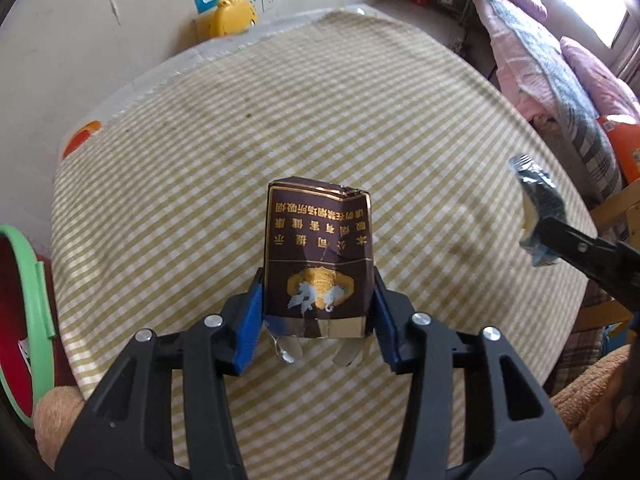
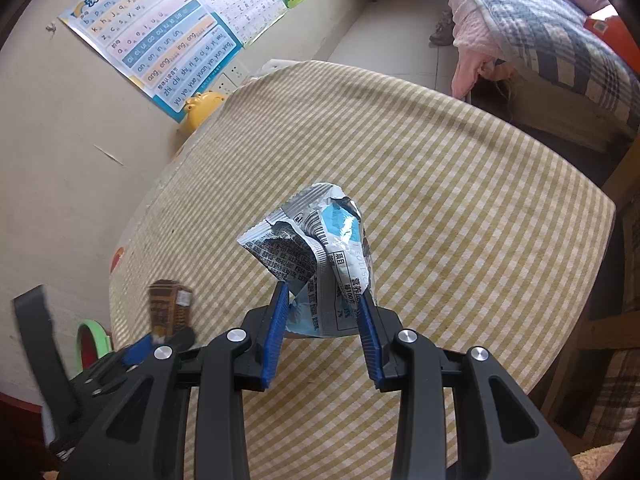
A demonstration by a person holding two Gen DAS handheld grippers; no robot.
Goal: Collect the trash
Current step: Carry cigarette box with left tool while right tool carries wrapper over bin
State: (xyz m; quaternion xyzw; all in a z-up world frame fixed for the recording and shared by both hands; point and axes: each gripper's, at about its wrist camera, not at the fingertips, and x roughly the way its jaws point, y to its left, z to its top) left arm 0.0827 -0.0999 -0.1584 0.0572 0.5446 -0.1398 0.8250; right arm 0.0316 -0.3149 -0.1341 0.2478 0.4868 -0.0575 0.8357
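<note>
Left wrist view: the left tool (image 1: 319,300) pinches a brown cigarette pack (image 1: 319,256) between its two blue pads. The pads press on the pack's two long sides, near its torn lower end, so the pack stands up in front of the tool and does not slip. Bits of silver foil hang out under it. The pack is up in the air, above the checked cloth on the worktop (image 1: 420,120). It looks empty and bent, so it is trash. A green-rimmed bin (image 1: 34,312) with a red inside sits low and to the left of this tool, just past the worktop's edge. I think the pack is held up so it can go over there next. Far to the right of this tool, the right tool (image 1: 538,236) shows up, blurry, with something crinkly in it.

Right wrist view: the right tool (image 2: 324,312) pinches a crumpled silver and blue wrapper (image 2: 316,240). The pads squeeze its lower part, and the rest puffs up in front of the tool. It is also off the worktop. Low to the left of this tool, the left tool with its brown pack sits close to the green bin (image 2: 94,338).
</note>
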